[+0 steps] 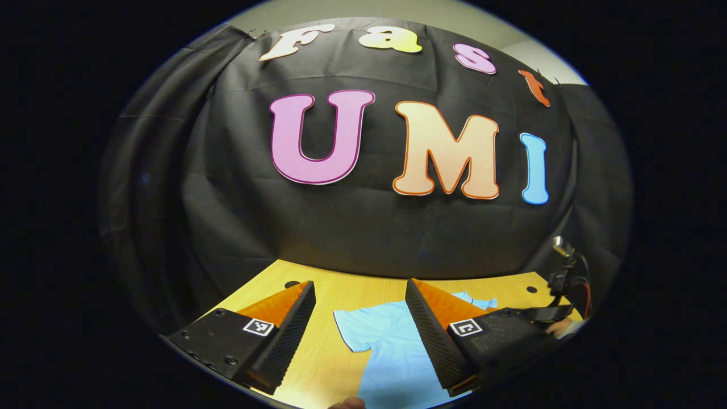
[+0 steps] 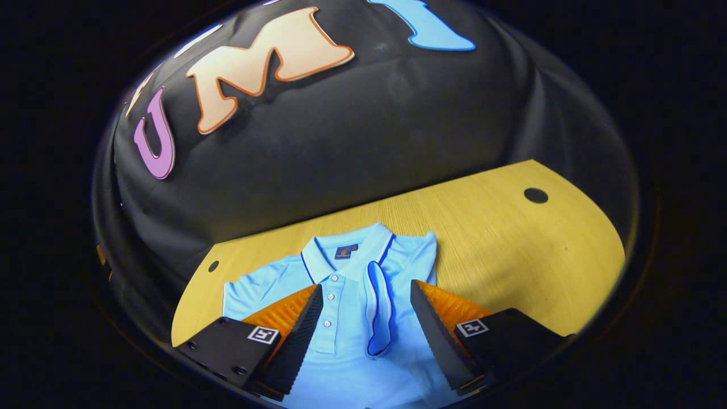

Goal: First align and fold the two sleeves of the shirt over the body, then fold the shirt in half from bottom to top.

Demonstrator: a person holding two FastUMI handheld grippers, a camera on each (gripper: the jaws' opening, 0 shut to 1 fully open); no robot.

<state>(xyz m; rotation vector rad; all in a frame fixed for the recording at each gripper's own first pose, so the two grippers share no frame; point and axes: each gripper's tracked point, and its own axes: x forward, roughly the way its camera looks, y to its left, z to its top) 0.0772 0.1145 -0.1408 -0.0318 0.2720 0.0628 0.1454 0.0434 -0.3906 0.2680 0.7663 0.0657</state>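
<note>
A light blue polo shirt lies flat on the wooden table, collar toward the wall and buttons facing up. One sleeve is folded over the body; the other sleeve is spread out to the side. My right gripper hovers open over the chest, the folded sleeve between its fingers but untouched. In the left gripper view, my left gripper is open above the shirt and its spread sleeve. The right gripper and the hand holding it show at the far right.
The black cloth wall rises just behind the table's far edge. Round cable holes sit near the table's back corners. Bare wood lies beside the shirt. A fingertip shows at the bottom edge.
</note>
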